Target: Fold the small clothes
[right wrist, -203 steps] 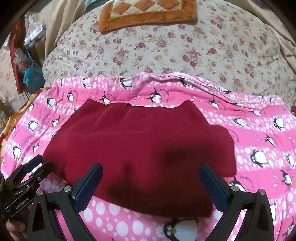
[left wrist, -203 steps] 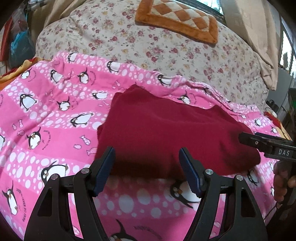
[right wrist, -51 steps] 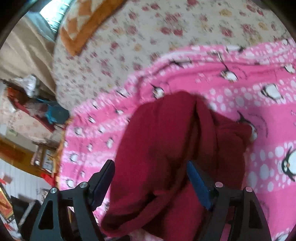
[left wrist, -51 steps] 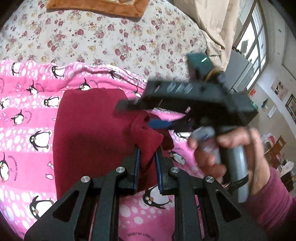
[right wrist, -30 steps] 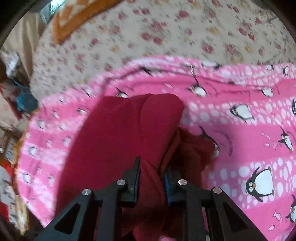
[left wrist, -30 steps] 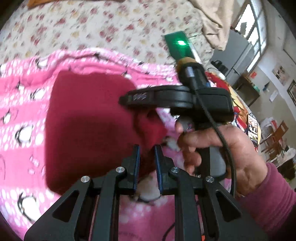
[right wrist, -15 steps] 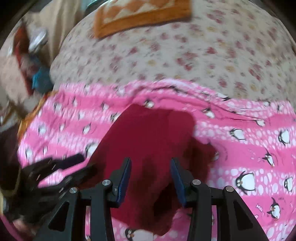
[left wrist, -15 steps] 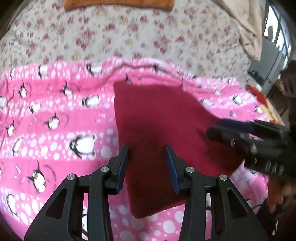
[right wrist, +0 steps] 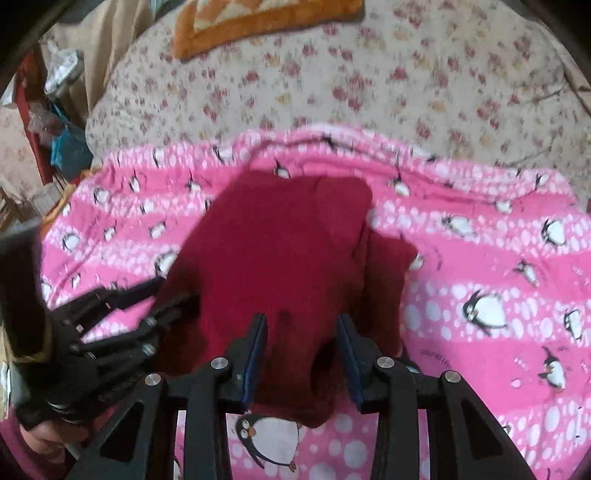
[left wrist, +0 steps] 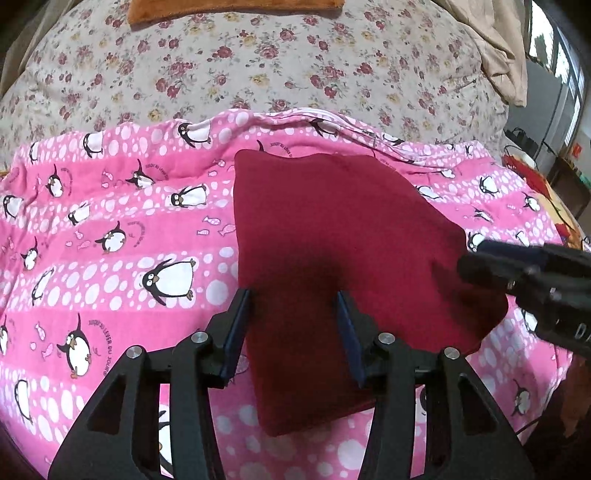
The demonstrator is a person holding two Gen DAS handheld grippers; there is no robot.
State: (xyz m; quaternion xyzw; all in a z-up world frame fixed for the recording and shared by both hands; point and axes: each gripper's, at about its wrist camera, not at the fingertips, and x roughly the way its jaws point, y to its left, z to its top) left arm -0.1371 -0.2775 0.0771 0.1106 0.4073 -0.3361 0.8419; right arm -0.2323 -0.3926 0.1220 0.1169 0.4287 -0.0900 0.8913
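Observation:
A dark red garment (left wrist: 332,251) lies folded over on the pink penguin blanket (left wrist: 110,240); it also shows in the right wrist view (right wrist: 280,258), with a second layer sticking out at its right edge. My left gripper (left wrist: 293,332) is open and empty, just above the garment's near edge. My right gripper (right wrist: 301,354) is open and empty over the garment's near part. The right gripper shows at the right of the left wrist view (left wrist: 517,273); the left gripper shows at the left of the right wrist view (right wrist: 110,317).
A floral quilt (left wrist: 258,66) rises behind the blanket, with an orange checked cushion (right wrist: 258,18) on top. Beige cloth (left wrist: 491,48) hangs at the far right. Clutter and a blue bag (right wrist: 66,147) stand off the bed's left side.
Both grippers were shut on the garment's edge, carried it over into a fold, then opened and let go. They have drawn back a little, and the garment lies flat.

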